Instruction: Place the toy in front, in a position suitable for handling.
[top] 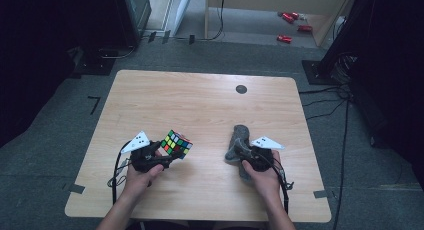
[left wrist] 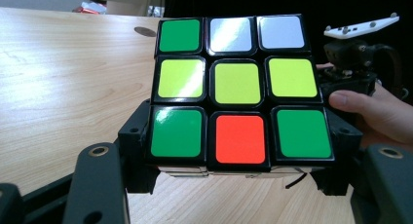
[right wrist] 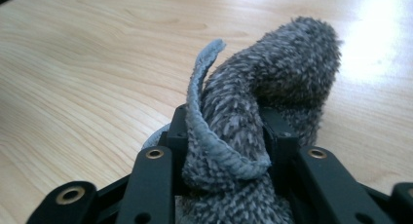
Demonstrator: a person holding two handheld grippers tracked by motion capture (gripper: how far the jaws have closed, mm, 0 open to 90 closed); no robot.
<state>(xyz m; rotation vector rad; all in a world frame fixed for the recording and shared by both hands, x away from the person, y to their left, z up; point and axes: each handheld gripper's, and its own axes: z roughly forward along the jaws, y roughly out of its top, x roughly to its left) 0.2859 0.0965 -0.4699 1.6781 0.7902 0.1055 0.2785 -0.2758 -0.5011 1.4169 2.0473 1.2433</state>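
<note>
A scrambled Rubik's cube is held just above the wooden table at the near left, with my left gripper shut on it. In the left gripper view the cube shows green, yellow, white and one orange tile, and both jaws of the left gripper clamp its lower sides. A fuzzy grey cloth lies bunched at the near right. My right gripper pinches its near end. In the right gripper view the cloth rises in a fold between the jaws of the right gripper.
A small black round mark sits near the table's far edge. Red objects lie on the floor beyond the table. Cables run along the floor at the right. The other gripper and a hand are at the right of the left gripper view.
</note>
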